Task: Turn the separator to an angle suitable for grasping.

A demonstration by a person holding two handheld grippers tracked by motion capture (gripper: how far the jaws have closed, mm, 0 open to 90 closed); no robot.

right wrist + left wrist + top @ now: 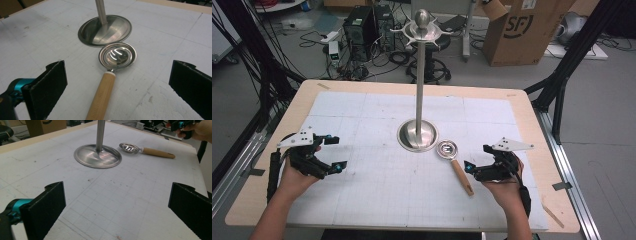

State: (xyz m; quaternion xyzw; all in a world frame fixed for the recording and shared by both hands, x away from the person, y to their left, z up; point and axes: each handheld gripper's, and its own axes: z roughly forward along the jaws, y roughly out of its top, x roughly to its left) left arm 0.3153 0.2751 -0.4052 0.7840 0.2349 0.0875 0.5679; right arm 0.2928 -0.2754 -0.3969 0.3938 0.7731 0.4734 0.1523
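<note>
White gridded mat [377, 190] covers the wooden table [532, 115]; at 12 o'clock, grey floor with a cardboard box [522, 30]. Both grippers, left gripper [333, 153] and right gripper [477, 157], have spread, empty jaws. The strainer [453, 165] lies near the right gripper, beside the stand [418, 134], handle toward 5 o'clock, bowl toward 11.

You've got a light wood table [532, 125] with a white gridded mat [377, 190] on top. Grey floor [597, 95] behind it, cables and black computer towers [362, 32], a cardboard box [522, 30] at right. Black frame struts [569, 60] flank both sides.
</note>
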